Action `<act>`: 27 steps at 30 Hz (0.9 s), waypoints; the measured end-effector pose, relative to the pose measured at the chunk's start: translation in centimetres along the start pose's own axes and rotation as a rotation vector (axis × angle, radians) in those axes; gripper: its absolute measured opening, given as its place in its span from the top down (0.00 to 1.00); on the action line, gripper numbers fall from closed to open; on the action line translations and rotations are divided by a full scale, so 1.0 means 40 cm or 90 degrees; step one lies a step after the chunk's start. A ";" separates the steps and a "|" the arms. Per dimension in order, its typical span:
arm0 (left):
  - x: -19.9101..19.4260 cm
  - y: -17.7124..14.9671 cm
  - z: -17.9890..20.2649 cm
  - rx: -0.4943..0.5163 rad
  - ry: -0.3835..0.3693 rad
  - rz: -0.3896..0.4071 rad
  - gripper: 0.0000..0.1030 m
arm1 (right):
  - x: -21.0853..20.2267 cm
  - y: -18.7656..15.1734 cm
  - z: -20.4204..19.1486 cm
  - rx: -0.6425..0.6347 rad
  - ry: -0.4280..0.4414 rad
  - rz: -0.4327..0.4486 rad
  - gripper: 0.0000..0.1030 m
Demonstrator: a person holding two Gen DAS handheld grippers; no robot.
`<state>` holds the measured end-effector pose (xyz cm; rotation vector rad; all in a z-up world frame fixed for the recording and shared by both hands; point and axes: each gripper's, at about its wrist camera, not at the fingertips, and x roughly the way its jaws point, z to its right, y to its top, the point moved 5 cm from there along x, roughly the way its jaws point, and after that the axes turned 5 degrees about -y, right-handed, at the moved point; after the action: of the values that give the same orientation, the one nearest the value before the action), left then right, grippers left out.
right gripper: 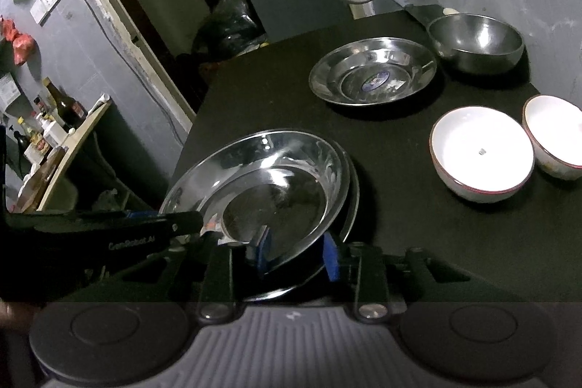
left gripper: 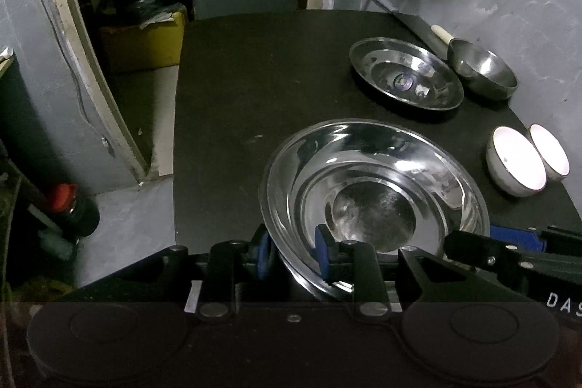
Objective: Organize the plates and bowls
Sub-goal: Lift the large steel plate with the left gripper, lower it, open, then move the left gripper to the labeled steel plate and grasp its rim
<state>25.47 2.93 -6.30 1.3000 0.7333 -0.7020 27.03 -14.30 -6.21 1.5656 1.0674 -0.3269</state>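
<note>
Nearest item: left gripper [left gripper: 294, 255], jaws partly open and astride the near-left rim of the large steel plate [left gripper: 374, 191]. We see a gap at the pads and judge nothing is clamped.
Right gripper [right gripper: 297, 253]: likewise partly open, straddling the same plate's near-right rim, pads apparently clear of the metal.
Large steel plate: nested slightly askew on a second plate [right gripper: 353, 206] beneath it. We judge that two-sided handling kept it level for stacking.
Smaller steel plate [left gripper: 405, 78]: at 1 o'clock from the stack, well apart.
Steel bowl [left gripper: 482, 71]: just beside that plate, at 2 o'clock.
Two white bowls [left gripper: 516, 166] [left gripper: 549, 151]: touching each other at 3 o'clock, near the right edge.
Black table [left gripper: 236, 97]: its left edge runs close by the stack at 9 o'clock, with a drop to the floor. Open room lies from 10 to 12 o'clock.
</note>
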 end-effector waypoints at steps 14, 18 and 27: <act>0.013 0.002 -0.022 -0.038 0.045 -0.027 0.39 | -0.001 -0.010 0.007 0.004 0.016 -0.008 0.36; 0.000 0.021 -0.027 -0.040 0.070 -0.002 0.21 | -0.007 -0.012 0.018 0.015 0.023 -0.008 0.26; 0.001 0.087 -0.029 -0.053 0.043 0.052 0.03 | -0.034 0.022 0.071 0.040 0.018 0.039 0.00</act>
<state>28.19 4.54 -4.44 1.2750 0.7520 -0.5576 27.93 -17.41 -5.54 1.6603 1.0372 -0.3007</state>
